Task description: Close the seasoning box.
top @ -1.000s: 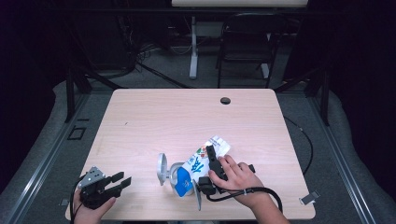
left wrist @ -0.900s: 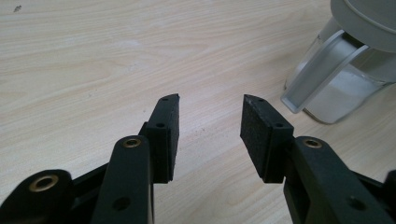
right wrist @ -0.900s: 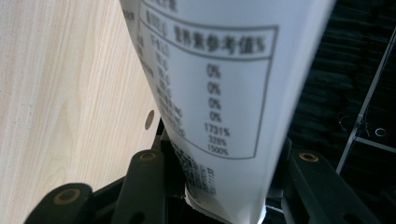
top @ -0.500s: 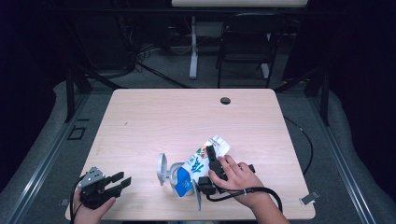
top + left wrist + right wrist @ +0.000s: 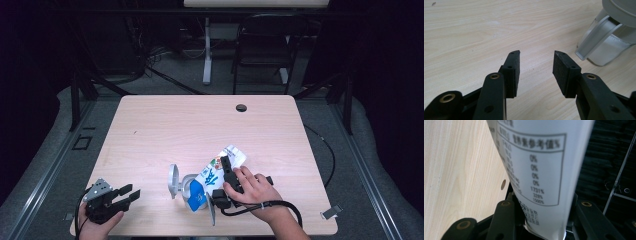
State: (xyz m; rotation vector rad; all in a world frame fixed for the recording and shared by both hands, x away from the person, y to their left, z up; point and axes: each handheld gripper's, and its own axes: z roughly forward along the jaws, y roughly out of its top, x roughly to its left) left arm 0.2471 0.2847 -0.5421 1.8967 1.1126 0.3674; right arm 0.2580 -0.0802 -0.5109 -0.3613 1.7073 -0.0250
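- Near the front edge of the table [image 5: 150,125], a white-and-blue bag [image 5: 212,175] is held tilted by the right gripper [image 5: 226,176], its lower end tipped toward a clear jug [image 5: 187,187] with a grey lid and handle.
- Pouring from the bag into the jug is judged to be the work in hand; whether anything is flowing cannot be told, so the step is judged begun but not finished.
- The bag is clamped between the right jaws, which have just been closing a little further on it.
- The left gripper [image 5: 127,194] is rested at the front left corner, well apart from the jug; its jaws are spread wide with nothing between them.
- Steadying the jug and setting the bag down are judged to be left.
- From the right gripper view, a printed table of percentages on the bag [image 5: 536,170] is shown close up, too small to read from above.
- From the left gripper view, the jug's handle [image 5: 596,37] and bare pads [image 5: 564,72] are made plain.
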